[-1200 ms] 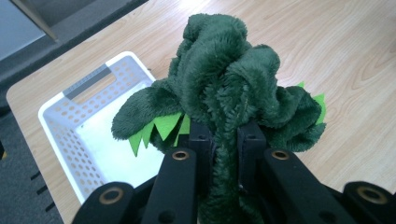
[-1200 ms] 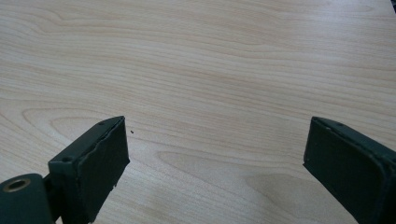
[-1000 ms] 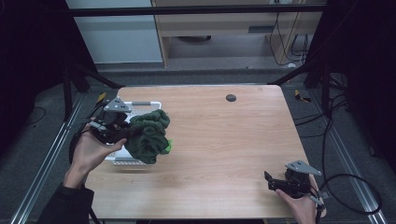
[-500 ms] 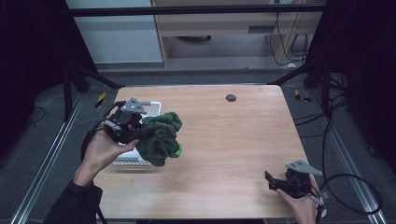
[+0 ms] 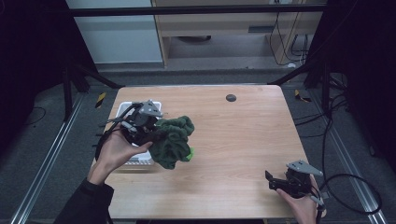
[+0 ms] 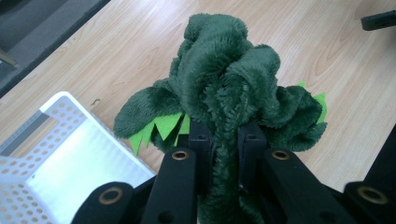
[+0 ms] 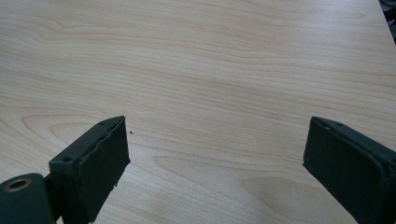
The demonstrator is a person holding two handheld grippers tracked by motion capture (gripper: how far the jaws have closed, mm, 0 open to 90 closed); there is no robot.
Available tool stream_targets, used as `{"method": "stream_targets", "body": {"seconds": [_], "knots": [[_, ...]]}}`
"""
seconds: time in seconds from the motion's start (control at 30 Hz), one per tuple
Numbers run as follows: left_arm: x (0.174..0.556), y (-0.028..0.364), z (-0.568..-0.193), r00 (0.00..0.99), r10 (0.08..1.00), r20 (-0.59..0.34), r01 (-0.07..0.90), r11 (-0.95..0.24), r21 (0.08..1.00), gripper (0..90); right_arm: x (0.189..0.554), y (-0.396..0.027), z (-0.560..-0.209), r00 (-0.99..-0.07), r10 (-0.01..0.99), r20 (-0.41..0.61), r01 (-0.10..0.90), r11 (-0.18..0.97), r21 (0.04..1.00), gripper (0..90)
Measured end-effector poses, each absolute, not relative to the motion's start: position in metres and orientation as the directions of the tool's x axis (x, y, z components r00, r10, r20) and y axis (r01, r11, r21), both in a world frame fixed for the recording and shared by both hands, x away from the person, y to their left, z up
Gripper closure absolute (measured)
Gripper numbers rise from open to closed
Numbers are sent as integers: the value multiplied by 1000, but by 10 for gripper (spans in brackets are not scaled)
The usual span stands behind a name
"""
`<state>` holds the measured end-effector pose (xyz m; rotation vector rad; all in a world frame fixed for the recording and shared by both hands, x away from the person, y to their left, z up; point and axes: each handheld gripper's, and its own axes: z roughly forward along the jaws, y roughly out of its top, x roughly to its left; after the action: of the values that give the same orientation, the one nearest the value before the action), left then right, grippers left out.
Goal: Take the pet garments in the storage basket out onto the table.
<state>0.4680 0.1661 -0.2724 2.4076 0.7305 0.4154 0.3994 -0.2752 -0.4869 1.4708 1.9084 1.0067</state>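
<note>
A dark green plush toy with bright green felt spikes hangs off the table surface, just right of a white perforated basket. My left gripper is shut on a fold of the plush toy, and its two black jaws pinch the fabric between them. At the table's near right corner my right gripper rests in a hand. Its jaws stand wide apart over bare wood, as the right gripper view shows, with nothing between them.
The white basket lies at the table's left edge, partly under the left hand. A small dark round disc sits near the far edge. Cables trail off both sides of the wooden table.
The left gripper has carried the plush toy rightward, away from the basket and further over the table. The right gripper has stayed where it was.
</note>
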Motion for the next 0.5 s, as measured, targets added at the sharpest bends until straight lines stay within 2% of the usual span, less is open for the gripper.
{"method": "stream_targets", "body": {"seconds": [0.5], "knots": [[472, 141, -284, 830, 545, 122, 384, -715, 584, 799, 399, -275, -486, -271, 962, 38, 568, 128, 813, 70]]}}
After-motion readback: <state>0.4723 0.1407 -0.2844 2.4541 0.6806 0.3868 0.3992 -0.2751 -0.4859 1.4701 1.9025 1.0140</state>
